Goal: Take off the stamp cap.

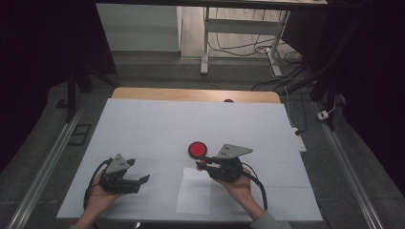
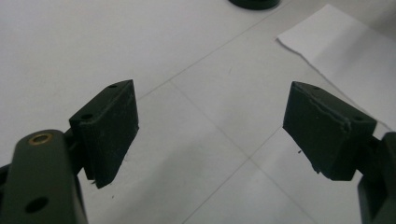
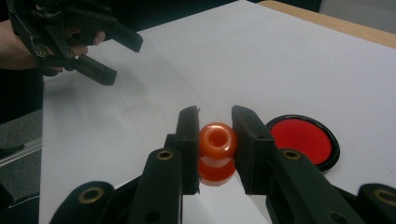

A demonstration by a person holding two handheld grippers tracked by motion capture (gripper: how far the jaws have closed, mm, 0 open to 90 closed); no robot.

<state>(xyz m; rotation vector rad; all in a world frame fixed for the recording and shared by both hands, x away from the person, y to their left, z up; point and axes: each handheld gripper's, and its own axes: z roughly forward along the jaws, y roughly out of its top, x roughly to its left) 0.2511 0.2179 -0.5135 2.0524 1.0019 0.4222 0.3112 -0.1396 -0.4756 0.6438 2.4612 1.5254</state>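
Note:
My right gripper (image 3: 215, 135) is shut on a small orange spool-shaped piece (image 3: 216, 150), squeezed between its two black jaws; in the high view that gripper (image 1: 202, 162) sits just below a round red disc with a black rim (image 1: 197, 150). The same red disc (image 3: 301, 139) lies on the white surface to the right of the jaws in the right gripper view. My left gripper (image 1: 143, 180) rests at the lower left of the table, its jaws spread wide with nothing between them (image 2: 210, 126). It also appears at the top left of the right gripper view (image 3: 116, 56).
A white sheet of paper (image 1: 194, 193) lies on the white table cover (image 1: 143, 124) between the two hands, its corner visible in the left gripper view (image 2: 345, 51). The wooden table edge (image 1: 191, 94) runs along the far side. Table legs and cables stand beyond it.

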